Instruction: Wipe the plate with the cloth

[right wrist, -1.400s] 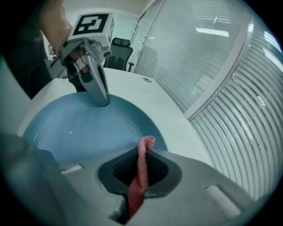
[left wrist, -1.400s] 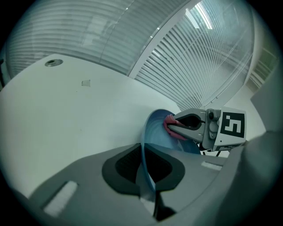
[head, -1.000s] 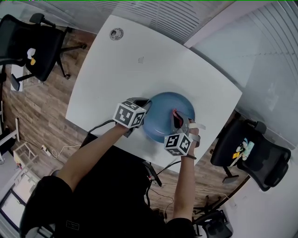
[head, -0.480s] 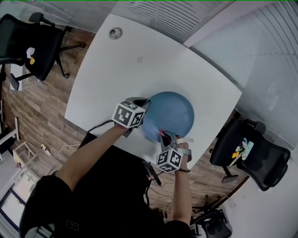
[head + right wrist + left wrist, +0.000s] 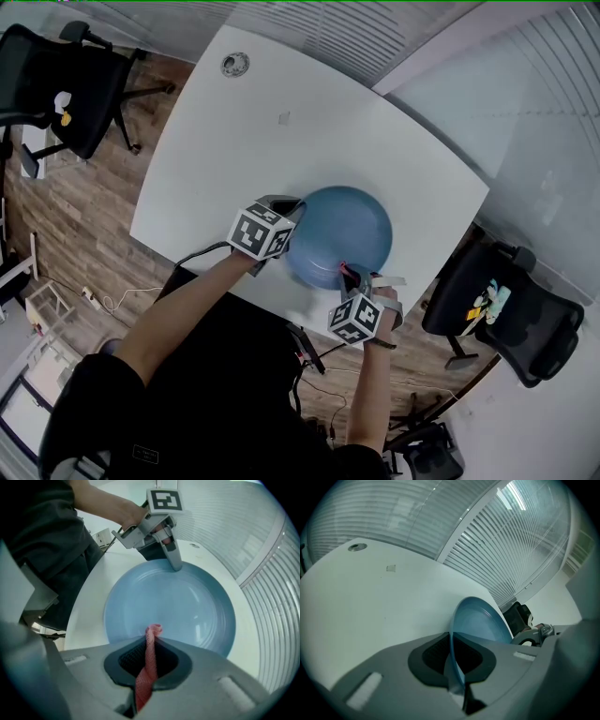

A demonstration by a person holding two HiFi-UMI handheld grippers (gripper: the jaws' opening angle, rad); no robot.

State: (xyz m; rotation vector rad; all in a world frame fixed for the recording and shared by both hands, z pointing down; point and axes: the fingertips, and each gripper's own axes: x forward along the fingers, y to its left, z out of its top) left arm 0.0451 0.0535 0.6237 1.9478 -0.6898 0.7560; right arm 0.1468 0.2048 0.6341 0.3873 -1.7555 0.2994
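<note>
A blue plate point(image 5: 342, 230) lies near the front edge of the white table point(image 5: 262, 141). My left gripper point(image 5: 289, 214) is shut on the plate's left rim; in the left gripper view the rim point(image 5: 457, 639) runs edge-on between the jaws of the left gripper point(image 5: 456, 656). My right gripper point(image 5: 351, 278) points steeply down over the plate's near rim, shut on a pink cloth point(image 5: 345, 270). In the right gripper view the right gripper point(image 5: 149, 657) pinches the cloth point(image 5: 152, 633), whose tip rests on the plate point(image 5: 183, 602). The left gripper point(image 5: 173, 563) clamps the far rim there.
A round grommet point(image 5: 234, 64) and a small mark point(image 5: 284, 118) sit on the far part of the table. Black office chairs stand at the upper left point(image 5: 66, 84) and the lower right point(image 5: 511, 305). Slatted blinds point(image 5: 520, 550) rise behind the table.
My right gripper has swept the cloth from the plate's right middle toward its near rim and tilted more steeply down. The left gripper and the plate have stayed put.
</note>
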